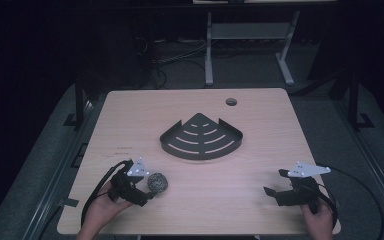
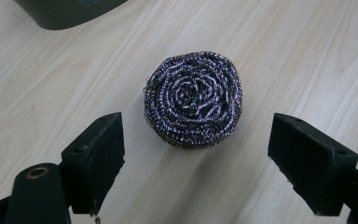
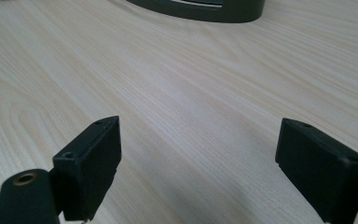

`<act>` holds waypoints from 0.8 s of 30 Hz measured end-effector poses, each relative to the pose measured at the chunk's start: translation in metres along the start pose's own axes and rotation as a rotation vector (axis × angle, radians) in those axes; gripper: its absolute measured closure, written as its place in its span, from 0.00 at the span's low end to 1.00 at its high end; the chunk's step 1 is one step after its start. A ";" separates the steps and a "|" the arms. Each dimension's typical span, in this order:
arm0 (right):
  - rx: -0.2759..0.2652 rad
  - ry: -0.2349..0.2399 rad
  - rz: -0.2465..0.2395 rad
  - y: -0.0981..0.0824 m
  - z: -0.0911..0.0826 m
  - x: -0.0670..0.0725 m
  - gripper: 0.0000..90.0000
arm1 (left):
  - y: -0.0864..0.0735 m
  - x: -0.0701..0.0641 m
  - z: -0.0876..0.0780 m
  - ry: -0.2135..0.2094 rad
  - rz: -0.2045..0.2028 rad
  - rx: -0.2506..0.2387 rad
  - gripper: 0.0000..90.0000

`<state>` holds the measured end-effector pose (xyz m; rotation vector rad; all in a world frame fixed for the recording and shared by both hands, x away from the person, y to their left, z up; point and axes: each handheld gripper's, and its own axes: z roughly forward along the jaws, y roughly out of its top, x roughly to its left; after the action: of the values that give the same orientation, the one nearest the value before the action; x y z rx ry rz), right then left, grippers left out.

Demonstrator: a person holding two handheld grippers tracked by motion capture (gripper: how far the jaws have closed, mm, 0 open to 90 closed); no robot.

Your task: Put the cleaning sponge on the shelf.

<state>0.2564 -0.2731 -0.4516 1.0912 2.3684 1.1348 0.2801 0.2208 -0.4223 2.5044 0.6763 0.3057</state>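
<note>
A round steel-wool scourer (image 1: 157, 182) (image 2: 193, 98) of dark, purplish coiled wire lies on the wooden table (image 1: 130, 120) near its front left. My left gripper (image 1: 149, 192) (image 2: 196, 161) is open just behind it, one jaw on each side and neither touching it. A dark quarter-round corner shelf (image 1: 201, 137) with curved slots lies flat at the table's middle; an edge of it is at the top of the left gripper view (image 2: 70, 11) and of the right gripper view (image 3: 200, 9). My right gripper (image 1: 275, 184) (image 3: 198, 165) is open over bare wood at the front right.
A round cable hole (image 1: 231, 102) sits near the table's far edge. Cables trail from both grippers over the front edge. Beyond the table are a dark floor, loose cables and the white legs of another table (image 1: 209, 50).
</note>
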 end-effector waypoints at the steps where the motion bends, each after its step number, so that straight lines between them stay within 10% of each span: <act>1: 0.000 0.001 -0.001 0.000 0.000 0.000 0.15 | 0.001 0.000 0.001 -0.002 0.001 0.001 0.20; 24: -0.009 0.007 -0.003 0.001 0.000 0.001 0.15 | 0.017 0.004 0.023 -0.024 0.011 0.053 0.20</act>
<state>0.2561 -0.2720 -0.4504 1.0814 2.3670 1.1492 0.2977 0.2007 -0.4321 2.5589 0.6699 0.2649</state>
